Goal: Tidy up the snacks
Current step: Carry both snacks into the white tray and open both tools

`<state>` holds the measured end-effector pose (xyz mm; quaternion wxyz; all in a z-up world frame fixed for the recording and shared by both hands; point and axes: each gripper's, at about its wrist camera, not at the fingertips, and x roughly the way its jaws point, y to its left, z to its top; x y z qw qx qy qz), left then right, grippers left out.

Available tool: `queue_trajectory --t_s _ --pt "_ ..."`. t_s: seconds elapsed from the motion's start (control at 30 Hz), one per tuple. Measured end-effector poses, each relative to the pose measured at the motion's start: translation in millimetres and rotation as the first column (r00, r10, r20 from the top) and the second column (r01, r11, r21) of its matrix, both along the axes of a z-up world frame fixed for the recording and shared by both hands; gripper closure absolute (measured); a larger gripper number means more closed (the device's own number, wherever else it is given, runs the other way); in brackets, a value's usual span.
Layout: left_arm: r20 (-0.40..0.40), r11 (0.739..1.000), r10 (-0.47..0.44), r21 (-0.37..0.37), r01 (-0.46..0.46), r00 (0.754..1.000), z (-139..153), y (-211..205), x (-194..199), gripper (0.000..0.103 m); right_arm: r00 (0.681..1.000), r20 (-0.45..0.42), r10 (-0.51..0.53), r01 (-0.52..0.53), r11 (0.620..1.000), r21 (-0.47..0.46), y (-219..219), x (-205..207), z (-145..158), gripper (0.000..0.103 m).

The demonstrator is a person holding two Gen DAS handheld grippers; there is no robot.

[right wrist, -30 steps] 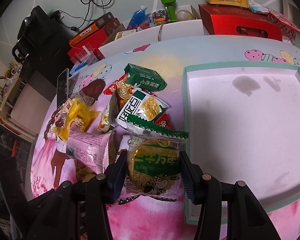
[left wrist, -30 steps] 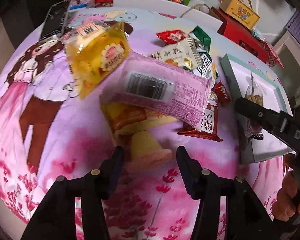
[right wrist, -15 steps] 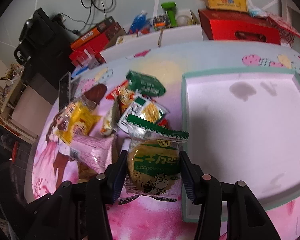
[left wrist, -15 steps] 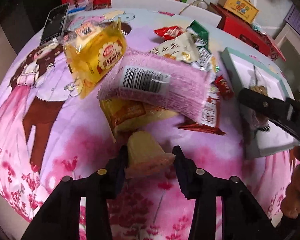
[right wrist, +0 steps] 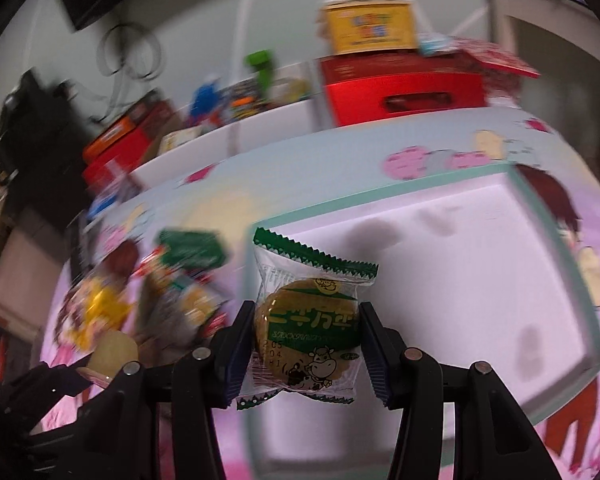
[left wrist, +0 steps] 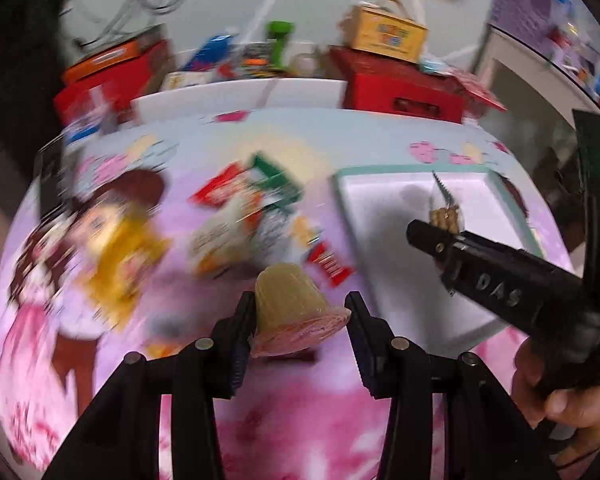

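We count two held snacks: our left gripper [left wrist: 300, 312] is clamped on one yellowish jelly cup with a pink foil lid [left wrist: 290, 308], raised above the pink cartoon tablecloth [left wrist: 292, 420]; our right gripper [right wrist: 304, 344] pinches one round biscuit in a clear wrapper with green zigzag edges [right wrist: 306, 328] over the near-left corner of one white tray with a teal rim [right wrist: 532, 196]. A blurred pile of loose packets [left wrist: 256, 216] lies left of the tray; count unclear. One red box [right wrist: 404, 92] sits behind, one yellow box [right wrist: 370, 28] on top
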<state>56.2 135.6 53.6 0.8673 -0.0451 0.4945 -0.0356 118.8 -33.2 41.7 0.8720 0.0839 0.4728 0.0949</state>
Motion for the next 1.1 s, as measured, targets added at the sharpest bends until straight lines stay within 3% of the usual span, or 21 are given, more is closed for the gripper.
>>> queue_trajectory --t_s 0.27,0.5,0.57,0.63,0.9,1.0,1.1 --pt "-0.023 0.99 -0.141 -0.002 0.141 0.99 -19 -62 68 0.056 0.985 -0.041 -0.167 0.167 0.986 -0.018 -69 38 -21 0.05" --pt "-0.065 0.989 -0.144 0.032 0.146 0.987 -38 -86 111 0.056 0.974 -0.069 -0.215 0.211 0.976 -0.056 -90 46 -35 0.048" --pt "-0.063 0.989 -0.134 0.048 0.137 0.989 -38 -88 115 0.047 0.973 -0.065 -0.22 0.216 0.974 -0.07 -91 46 -35 0.046" --pt "-0.048 0.99 -0.125 0.058 0.127 0.991 -35 -89 115 0.023 0.973 -0.065 -0.224 0.219 0.973 -0.076 -91 45 -34 0.043" --pt "-0.018 0.997 -0.047 0.058 0.048 0.999 -15 -66 102 0.019 0.975 -0.054 -0.217 0.209 0.971 -0.117 -84 37 -22 0.033" --pt "-0.009 0.996 0.014 0.083 -0.013 1.0 -6 -45 92 0.007 0.979 -0.054 -0.197 0.189 0.975 -0.119 -77 33 -17 0.028" --pt "0.012 0.994 0.076 0.078 -0.076 0.997 2 -21 80 0.005 0.985 -0.039 -0.17 0.166 0.981 -0.103 -68 27 -10 0.013"
